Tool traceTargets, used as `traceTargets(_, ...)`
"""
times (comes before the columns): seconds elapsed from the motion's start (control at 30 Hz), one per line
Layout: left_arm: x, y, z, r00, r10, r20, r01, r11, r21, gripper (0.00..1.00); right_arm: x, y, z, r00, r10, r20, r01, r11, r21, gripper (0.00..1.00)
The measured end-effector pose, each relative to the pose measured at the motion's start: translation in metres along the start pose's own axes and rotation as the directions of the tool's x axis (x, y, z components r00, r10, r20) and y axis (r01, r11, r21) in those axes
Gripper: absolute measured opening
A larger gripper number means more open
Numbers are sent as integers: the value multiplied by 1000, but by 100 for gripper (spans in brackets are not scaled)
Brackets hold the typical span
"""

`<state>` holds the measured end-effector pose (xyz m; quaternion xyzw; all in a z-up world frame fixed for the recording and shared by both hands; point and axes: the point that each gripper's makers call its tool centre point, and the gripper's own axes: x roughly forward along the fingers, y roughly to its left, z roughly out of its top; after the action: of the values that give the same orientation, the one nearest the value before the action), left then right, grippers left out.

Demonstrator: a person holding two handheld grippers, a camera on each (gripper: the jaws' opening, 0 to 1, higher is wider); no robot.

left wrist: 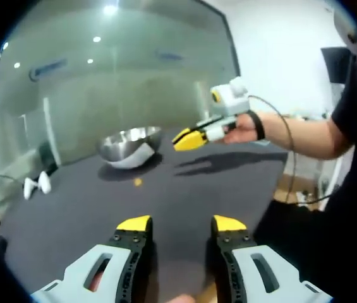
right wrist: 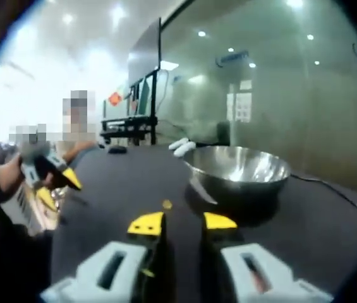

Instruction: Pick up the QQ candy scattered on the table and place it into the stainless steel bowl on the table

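Left gripper view: left gripper (left wrist: pixel 181 223) hangs open and empty over the dark table (left wrist: pixel 229 183). One QQ candy (left wrist: pixel 138 182) lies before the stainless steel bowl (left wrist: pixel 129 145). Right gripper (left wrist: pixel 189 139) hovers beside the bowl, jaws together.

Right gripper view: right gripper (right wrist: pixel 182 221) stands parted, empty; candy (right wrist: pixel 167 204) lies left of the bowl (right wrist: pixel 238 169). Left gripper (right wrist: pixel 57 183) sits at far left, open.

My table (left wrist: pixel 229 183): dark grey top. Stainless steel bowl (left wrist: pixel 130 146) sits toward far edge, tilted on its rounded base. One small yellow QQ candy (left wrist: pixel 138 182) lies on bare top just before bowl. White handheld controllers (left wrist: pixel 36 185) rest near far corner.
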<state>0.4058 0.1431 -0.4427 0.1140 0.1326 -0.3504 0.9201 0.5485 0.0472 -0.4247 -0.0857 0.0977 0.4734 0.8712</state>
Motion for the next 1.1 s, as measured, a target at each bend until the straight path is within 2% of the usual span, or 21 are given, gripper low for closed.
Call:
traceTargets(0.17, -1, 1, -2, 1000, 3, -3, -3, 1000, -5, 38, 18, 8, -8, 998, 57, -27, -57, 998, -8, 23)
traceTargets(0.2, -1, 2, -2, 1000, 3, -4, -3, 1000, -4, 38, 24, 11, -12, 997, 75, -37, -74, 997, 19, 23)
traceTargets(0.23, -1, 2, -2, 1000, 3, -4, -3, 1000, -4, 38, 31, 11, -16, 996, 75, -43, -73, 996, 43, 23)
traceTargets(0.43, -1, 3, -2, 1000, 7, 0, -7, 1000, -11, 38, 62, 18, -24, 991, 108, -77, -104, 993, 52, 22)
traceTargets(0.6, -3, 4, -8, 1000, 12, -14, -12, 1000, -13, 38, 82, 27, -28, 985, 137, -110, -135, 991, 21, 22)
traceTargets(0.73, -8, 9, -9, 999, 29, -14, -29, 999, -24, 38, 92, 31, -31, 980, 151, -128, -151, 988, 7, 22)
traceTargets(1.0, -10, 13, -12, 999, 42, -17, -42, 999, -32, 38, 105, 32, -28, 980, 154, -127, -156, 988, -7, 18)
traceTargets(1.1, -10, 13, -13, 999, 41, -17, -41, 999, -33, 38, 107, 31, -27, 983, 143, -118, -145, 989, -11, 12)
